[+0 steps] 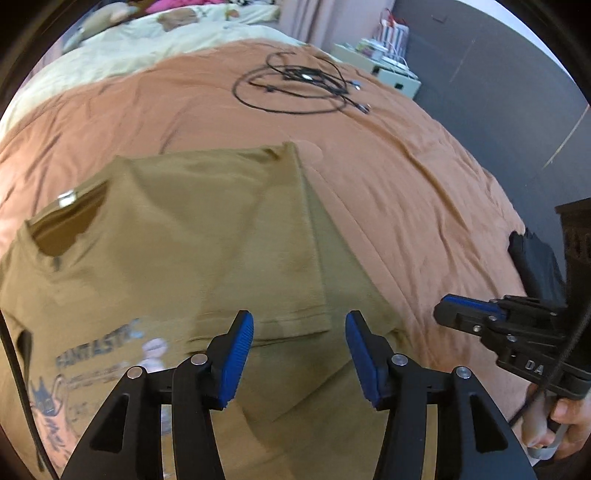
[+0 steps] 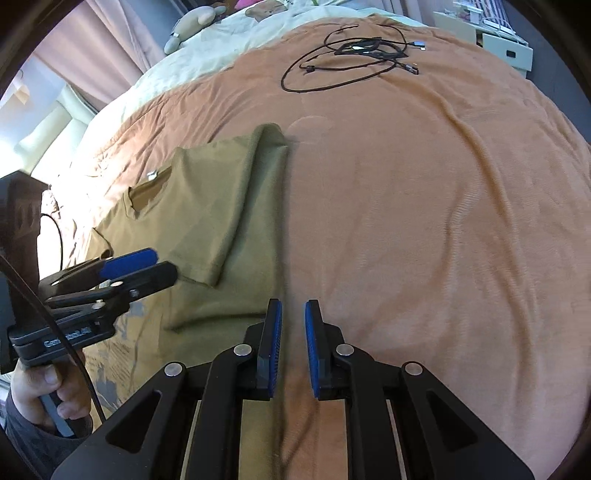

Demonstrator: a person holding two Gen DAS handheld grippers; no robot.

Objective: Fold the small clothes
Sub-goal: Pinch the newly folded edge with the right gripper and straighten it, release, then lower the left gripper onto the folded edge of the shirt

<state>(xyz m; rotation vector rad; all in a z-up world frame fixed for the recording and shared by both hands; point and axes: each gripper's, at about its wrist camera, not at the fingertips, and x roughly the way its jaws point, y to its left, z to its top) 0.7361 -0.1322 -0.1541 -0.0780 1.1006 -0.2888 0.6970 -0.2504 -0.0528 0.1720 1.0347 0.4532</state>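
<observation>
An olive T-shirt [image 1: 207, 236] is spread on the orange bed cover [image 2: 424, 206], near its left edge, with one sleeve side folded inward. The left gripper [image 1: 299, 354] is held tilted steeply down above the shirt, jaws apart and empty. The right gripper [image 2: 293, 343] is angled down over the shirt's right edge, jaws nearly closed on nothing. Black cables [image 2: 354, 55] lie at the cover's far end.

I was in a home bedroom: a bed [image 2: 424, 221] under an orange blanket, stuffed toys [image 2: 195, 22] upper left, curtains [image 2: 92, 48] beside.
</observation>
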